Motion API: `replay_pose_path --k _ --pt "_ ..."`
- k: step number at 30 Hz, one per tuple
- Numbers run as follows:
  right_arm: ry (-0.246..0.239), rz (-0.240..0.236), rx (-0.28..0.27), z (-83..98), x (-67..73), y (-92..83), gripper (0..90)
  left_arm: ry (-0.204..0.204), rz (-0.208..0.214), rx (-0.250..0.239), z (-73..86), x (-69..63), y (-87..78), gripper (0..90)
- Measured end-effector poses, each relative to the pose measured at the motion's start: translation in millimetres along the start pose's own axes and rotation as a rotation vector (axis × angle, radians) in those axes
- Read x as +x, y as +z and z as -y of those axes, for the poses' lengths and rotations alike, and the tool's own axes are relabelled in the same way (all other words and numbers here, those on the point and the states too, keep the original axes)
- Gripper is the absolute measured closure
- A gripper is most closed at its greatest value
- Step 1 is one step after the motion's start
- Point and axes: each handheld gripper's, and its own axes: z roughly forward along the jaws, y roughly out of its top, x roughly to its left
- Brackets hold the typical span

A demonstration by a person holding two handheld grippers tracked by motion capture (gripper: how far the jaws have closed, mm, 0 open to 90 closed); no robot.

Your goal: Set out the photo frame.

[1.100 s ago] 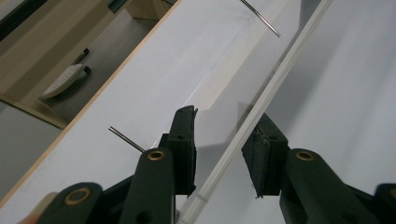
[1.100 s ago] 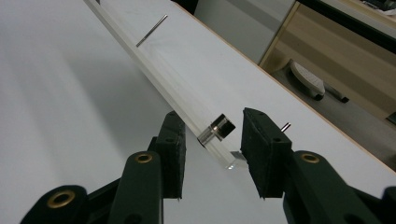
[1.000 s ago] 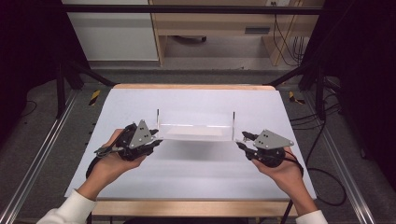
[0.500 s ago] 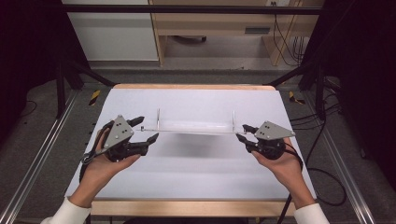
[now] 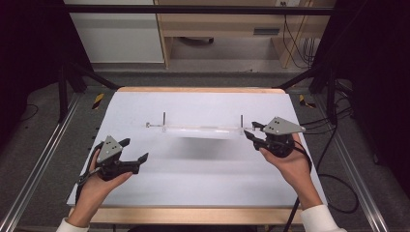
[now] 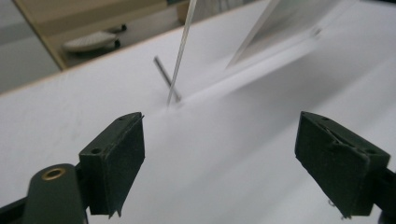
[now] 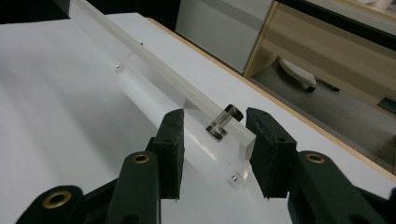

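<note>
We hold the clear acrylic panel point(image 5: 198, 129) by one end only

Our right gripper point(image 5: 252, 131) grasps the panel's end between its fingers point(image 7: 172, 144); our left gripper point(image 5: 133, 151), jaws just opened and empty, is well apart from the other end. Next, we judge, the right must lower the panel gently onto the table point(image 5: 203, 179).

The clear acrylic panel point(image 6: 280, 28) is blurred and cut off by the top edge in the left gripper view; whether the right tool point(image 7: 215, 149) presses it is unclear.
</note>
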Motion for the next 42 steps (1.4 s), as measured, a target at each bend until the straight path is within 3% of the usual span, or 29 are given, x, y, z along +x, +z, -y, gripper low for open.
replay_pose_path --k 4,8,12,25,32,38,42 --pt "0.022 0.015 -0.004 -4.5 -3.6 3.1 58.4 -0.024 -0.008 0.083 24.6 5.8 9.9 14.1" --pt "0.038 0.025 -0.012 -7.9 -7.9 6.5 58.2 0.0 -0.023 0.142 34.0 6.1 15.0 12.5" --pt "0.054 0.034 -0.023 -10.7 -12.4 10.2 58.0 -0.038 -0.011 0.145 38.4 6.3 17.0 11.8" --pt "0.125 0.046 -0.06 -21.8 -35.2 27.9 57.7 -0.077 -0.024 0.171 46.0 12.8 17.9 11.2" --pt "0.182 0.053 -0.085 -25.2 -47.1 38.8 57.9 -0.084 -0.027 0.183 48.5 14.8 17.3 11.2" --pt "0.202 0.06 -0.095 -28.4 -56.0 47.5 58.1 -0.092 -0.025 0.178 50.0 16.1 16.5 11.4" --pt "0.219 0.069 -0.096 -31.4 -61.5 54.1 58.1 -0.071 -0.02 0.199 52.1 14.6 19.8 11.5"
